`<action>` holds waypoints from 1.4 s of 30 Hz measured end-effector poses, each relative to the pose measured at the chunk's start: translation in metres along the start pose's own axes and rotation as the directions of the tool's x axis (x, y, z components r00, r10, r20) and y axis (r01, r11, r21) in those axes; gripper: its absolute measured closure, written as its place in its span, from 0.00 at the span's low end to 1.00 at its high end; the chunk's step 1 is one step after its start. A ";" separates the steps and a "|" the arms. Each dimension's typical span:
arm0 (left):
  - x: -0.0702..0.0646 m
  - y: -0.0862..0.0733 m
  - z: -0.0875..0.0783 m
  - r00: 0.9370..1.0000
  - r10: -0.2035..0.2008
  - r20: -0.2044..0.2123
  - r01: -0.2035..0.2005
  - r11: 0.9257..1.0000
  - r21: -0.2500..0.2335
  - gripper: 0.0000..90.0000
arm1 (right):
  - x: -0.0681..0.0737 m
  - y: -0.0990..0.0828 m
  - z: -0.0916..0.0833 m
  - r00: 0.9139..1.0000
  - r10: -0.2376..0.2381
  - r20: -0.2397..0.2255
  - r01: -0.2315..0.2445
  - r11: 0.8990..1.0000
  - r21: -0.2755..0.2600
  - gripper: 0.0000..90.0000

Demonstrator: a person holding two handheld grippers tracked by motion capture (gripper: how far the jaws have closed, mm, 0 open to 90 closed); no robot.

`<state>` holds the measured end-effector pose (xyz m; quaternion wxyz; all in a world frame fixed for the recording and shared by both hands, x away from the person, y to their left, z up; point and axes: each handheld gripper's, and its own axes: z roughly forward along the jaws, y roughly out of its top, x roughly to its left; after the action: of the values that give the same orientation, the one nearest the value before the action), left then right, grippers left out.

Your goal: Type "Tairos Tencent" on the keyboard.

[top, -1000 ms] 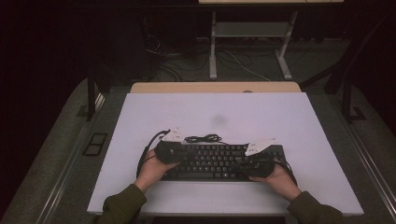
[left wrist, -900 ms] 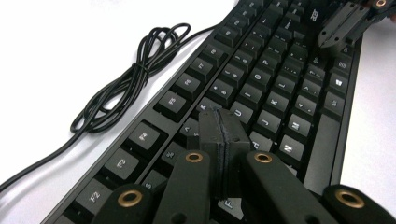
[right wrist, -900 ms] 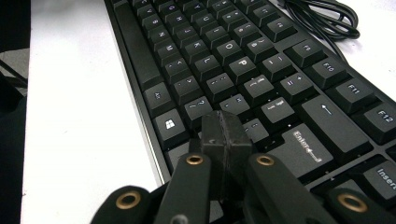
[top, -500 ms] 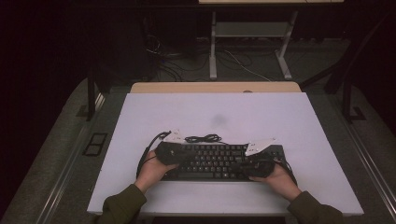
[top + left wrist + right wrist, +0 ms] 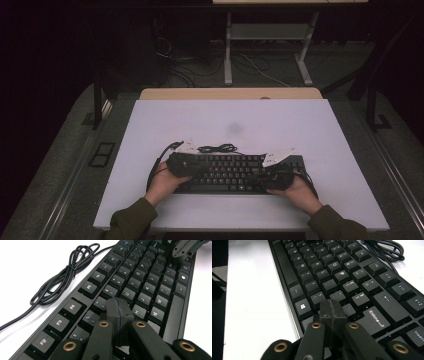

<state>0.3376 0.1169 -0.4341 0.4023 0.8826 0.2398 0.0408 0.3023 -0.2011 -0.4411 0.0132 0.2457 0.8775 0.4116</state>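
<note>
Here, you are working over the white table (image 5: 150, 130), and the largest thing on it is the black keyboard (image 5: 235, 172), lying near your edge, square to you, with both of your hands over its ends. Your left gripper (image 5: 186, 164) sits above the left half; in the left gripper view its jaws are pressed flat together with nothing between them, their joined tip (image 5: 119, 312) over the keys around G and H. Your right gripper (image 5: 274, 177) is over the right half; its jaws are likewise closed on nothing, the tip (image 5: 332, 312) poised just above the keys between the Windows key (image 5: 303, 306) and the Enter key (image 5: 374, 317). Whether either tip actually touches a key cannot be told.

By my reading, the step in hand is pressing keys with the closed tips as if typing. The next move calls for a short, straight dip onto one chosen key, keeping the jaws shut so the tip stays narrow and does not catch a neighbour.

Behind the keyboard, its coiled black cable (image 5: 218, 148) lies loose on the table, apart from both grippers. There are no containers on the table.
</note>
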 end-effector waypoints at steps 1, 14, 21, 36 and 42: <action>0.000 0.000 0.000 1.000 0.000 0.000 0.000 1.000 -0.002 0.99 | 0.000 0.000 0.000 1.000 0.000 0.000 0.000 1.000 0.000 0.99; 0.001 0.001 -0.011 1.000 -0.016 -0.019 0.015 0.999 -0.053 0.89 | 0.000 0.000 0.000 1.000 0.000 0.000 0.000 1.000 0.000 0.99; 0.004 -0.005 -0.019 0.999 -0.040 -0.023 0.038 0.996 -0.077 0.69 | 0.000 0.000 0.000 1.000 -0.001 -0.001 0.001 1.000 0.000 0.99; -0.001 -0.019 -0.036 0.997 -0.061 -0.053 0.055 0.993 -0.105 0.19 | -0.001 0.000 -0.001 1.000 0.002 0.008 -0.002 1.000 -0.002 0.99; -0.002 -0.022 -0.038 0.997 -0.063 -0.051 0.057 0.992 -0.111 0.19 | 0.000 0.002 -0.002 1.000 -0.003 0.007 0.003 1.000 0.000 0.99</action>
<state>0.3174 0.1547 -0.4249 0.4443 0.8503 0.2745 0.0659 0.3030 -0.2018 -0.4387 0.0170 0.2458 0.8778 0.4108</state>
